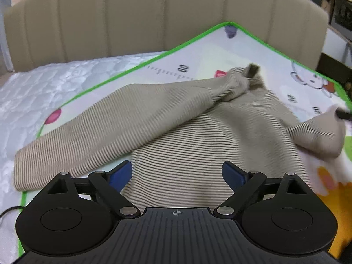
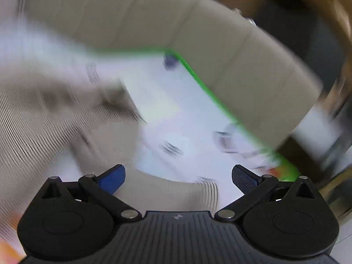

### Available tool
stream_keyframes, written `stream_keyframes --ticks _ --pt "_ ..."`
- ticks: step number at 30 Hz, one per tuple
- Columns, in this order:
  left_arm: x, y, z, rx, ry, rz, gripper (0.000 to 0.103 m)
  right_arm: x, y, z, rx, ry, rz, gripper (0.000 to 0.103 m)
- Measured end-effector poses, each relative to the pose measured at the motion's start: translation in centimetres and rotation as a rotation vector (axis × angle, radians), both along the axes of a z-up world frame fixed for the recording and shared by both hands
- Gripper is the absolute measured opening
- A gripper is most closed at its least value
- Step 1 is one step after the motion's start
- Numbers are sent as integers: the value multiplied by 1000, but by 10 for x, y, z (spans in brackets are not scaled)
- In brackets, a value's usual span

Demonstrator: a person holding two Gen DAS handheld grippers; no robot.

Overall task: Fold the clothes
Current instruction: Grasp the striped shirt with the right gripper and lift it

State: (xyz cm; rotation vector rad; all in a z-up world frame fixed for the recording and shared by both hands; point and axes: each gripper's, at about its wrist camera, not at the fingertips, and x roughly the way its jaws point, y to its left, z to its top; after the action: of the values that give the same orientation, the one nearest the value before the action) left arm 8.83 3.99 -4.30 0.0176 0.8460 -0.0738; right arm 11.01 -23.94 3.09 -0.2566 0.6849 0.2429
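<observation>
A beige ribbed sweater [image 1: 187, 132] lies spread on a green-edged play mat [image 1: 198, 50]. One sleeve [image 1: 88, 136] runs from the collar down to the left, across the mat's edge. The other sleeve [image 1: 319, 136] sticks up at the right, blurred, with a dark tip [image 1: 343, 114] beside it. My left gripper [image 1: 177, 173] is open over the sweater's hem, nothing between its blue pads [image 1: 123, 173]. The right wrist view is heavily blurred. There my right gripper [image 2: 178, 176] is open above a sleeve cuff [image 2: 193, 193], with the sweater body [image 2: 44, 121] to its left.
The mat lies on a white quilted mattress [image 1: 55, 83]. A beige padded headboard [image 1: 154, 17] stands behind it and also appears in the right wrist view [image 2: 176, 22]. Shelves and boxes [image 1: 341, 17] stand at the far right. A black cable [image 1: 8, 211] loops at the lower left.
</observation>
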Motion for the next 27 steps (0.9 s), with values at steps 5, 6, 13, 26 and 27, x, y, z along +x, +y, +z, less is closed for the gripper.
stream_keyframes --ticks 5,6,13,26,27 --pt "17 11 -15 56 8 50 81 -6 38 -29 321 163 85 103" --pt "14 16 -13 53 -20 69 84 -12 45 -33 303 156 116 103" --pt "6 36 -21 27 86 24 89 -80 58 -54 24 188 420 103" --pt "-40 -2 -24 86 231 -85 18 -77 47 -43 -98 121 410 73" --pt "-50 -5 -23 83 252 -108 18 -84 41 -39 -128 122 431 69"
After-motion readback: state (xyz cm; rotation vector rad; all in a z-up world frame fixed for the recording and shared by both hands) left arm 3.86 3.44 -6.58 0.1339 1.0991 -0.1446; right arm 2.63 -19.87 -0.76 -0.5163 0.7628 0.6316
